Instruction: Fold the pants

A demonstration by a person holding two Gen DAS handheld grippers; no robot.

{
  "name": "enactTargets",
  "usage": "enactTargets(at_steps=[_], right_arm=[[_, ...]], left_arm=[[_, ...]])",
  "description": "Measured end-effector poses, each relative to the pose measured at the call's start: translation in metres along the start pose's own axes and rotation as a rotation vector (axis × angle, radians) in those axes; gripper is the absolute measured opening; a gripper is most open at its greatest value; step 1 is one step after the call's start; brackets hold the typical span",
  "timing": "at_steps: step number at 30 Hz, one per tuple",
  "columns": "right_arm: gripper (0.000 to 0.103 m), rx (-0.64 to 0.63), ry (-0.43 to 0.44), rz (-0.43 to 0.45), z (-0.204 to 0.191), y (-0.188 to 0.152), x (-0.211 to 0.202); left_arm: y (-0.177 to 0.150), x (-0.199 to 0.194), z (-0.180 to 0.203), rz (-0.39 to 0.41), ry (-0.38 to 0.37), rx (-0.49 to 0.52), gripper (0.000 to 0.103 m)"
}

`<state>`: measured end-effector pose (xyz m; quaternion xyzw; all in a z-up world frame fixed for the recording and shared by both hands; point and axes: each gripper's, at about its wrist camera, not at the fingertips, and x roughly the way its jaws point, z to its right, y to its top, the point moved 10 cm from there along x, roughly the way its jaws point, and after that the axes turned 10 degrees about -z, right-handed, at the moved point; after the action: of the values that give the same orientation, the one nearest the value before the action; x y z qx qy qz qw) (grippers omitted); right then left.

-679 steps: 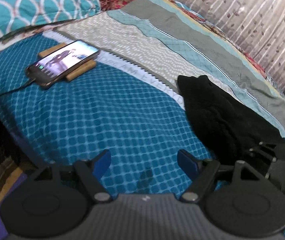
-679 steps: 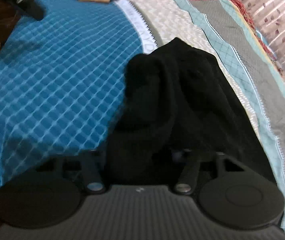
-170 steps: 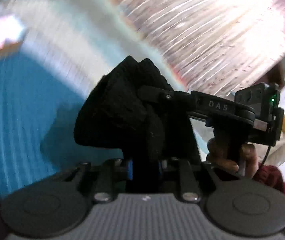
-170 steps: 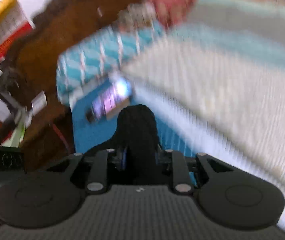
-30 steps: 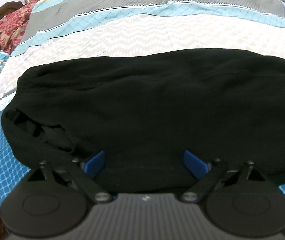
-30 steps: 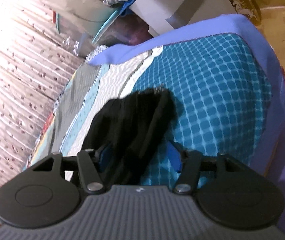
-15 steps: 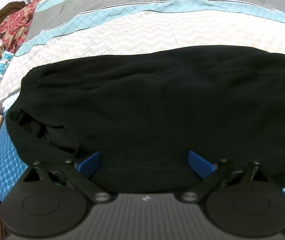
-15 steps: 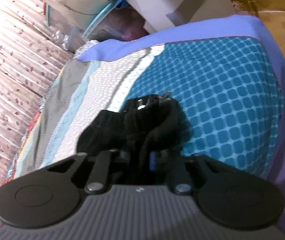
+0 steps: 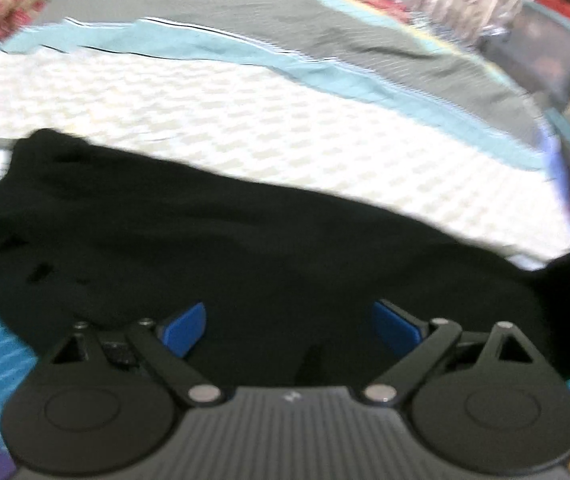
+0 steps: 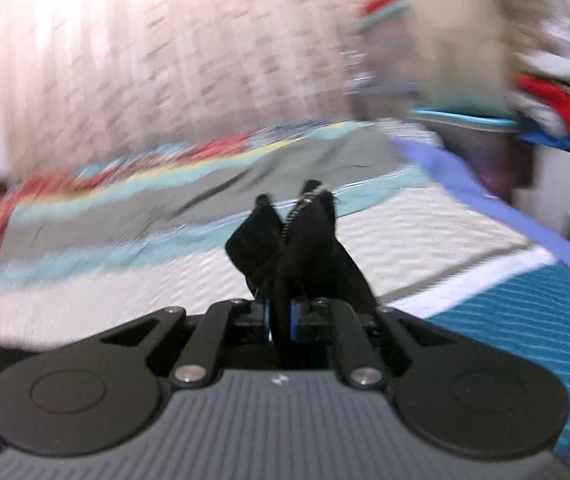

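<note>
Black pants [image 9: 245,264], spread flat, end lifted

The right claw [image 10: 279,318] is clamped tight on a bunched fold of the black pants [image 10: 305,248]; the two blue pads [image 10: 295,317] press the cloth from either side, with almost no gap between them; the pinched fabric stands up beyond the pads in two dark peaks, and a pale zipper line [image 10: 299,210] runs along the edge of the taller one; behind lies the bed [image 10: 125,280], its cover banded in cream, teal and grey, with a blue checked patch at the right; a pale patterned curtain [image 10: 165,60] fills the back; a blurred heap of red, white and blue things [image 10: 557,108] sits at the upper right; the whole picture is smeared.
</note>
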<state>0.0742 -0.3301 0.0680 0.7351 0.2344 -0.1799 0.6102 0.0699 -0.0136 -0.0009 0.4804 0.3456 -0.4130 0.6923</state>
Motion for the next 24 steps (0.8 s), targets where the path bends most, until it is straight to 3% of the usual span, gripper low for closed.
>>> enactTargets(at_steps=[4,6,8,10,12,14,16,19,20,22,23,24], right_arm=[[0.011,-0.196,0.006,-0.091,-0.065,-0.032,0.026],[0.012,-0.292,-0.005,-0.146,-0.087,-0.052,0.040],[0.014,-0.370,-0.041,-0.216,-0.101,-0.071,0.055],[0.021,-0.454,-0.025,-0.268,-0.113,-0.092,0.056],[0.048,-0.517,0.050,-0.275,-0.125,-0.101,0.043],[0.059,-0.513,0.129,-0.244,-0.129,-0.097,0.026],[0.059,-0.459,0.168,-0.217,-0.119,-0.088,0.011],[0.059,-0.301,0.148,-0.159,-0.081,-0.067,-0.005],[0.059,-0.236,0.129,-0.140,-0.064,-0.061,-0.009],[0.060,-0.066,0.076,-0.113,-0.020,-0.050,-0.012],[0.059,0.014,0.046,-0.118,0.001,-0.048,-0.010],[0.060,0.089,0.016,-0.132,0.022,-0.050,-0.006]], left_arm=[[0.014,0.013,0.043,-0.084,-0.219,-0.003,0.094],[0.012,0.026,0.071,-0.133,-0.291,0.018,0.094],[0.004,0.042,0.089,-0.168,-0.299,0.032,0.094],[0.002,0.057,0.105,-0.212,-0.315,0.042,0.094],[-0.007,0.064,0.121,-0.238,-0.329,0.054,0.094],[-0.010,0.074,0.132,-0.254,-0.321,0.076,0.094],[-0.011,0.084,0.139,-0.268,-0.307,0.093,0.094],[-0.013,0.092,0.145,-0.285,-0.304,0.097,0.092],[-0.014,0.094,0.147,-0.284,-0.303,0.102,0.086],[-0.017,0.095,0.149,-0.280,-0.276,0.119,0.064],[-0.018,0.095,0.149,-0.273,-0.263,0.129,0.043],[-0.019,0.094,0.151,-0.272,-0.270,0.140,0.031]])
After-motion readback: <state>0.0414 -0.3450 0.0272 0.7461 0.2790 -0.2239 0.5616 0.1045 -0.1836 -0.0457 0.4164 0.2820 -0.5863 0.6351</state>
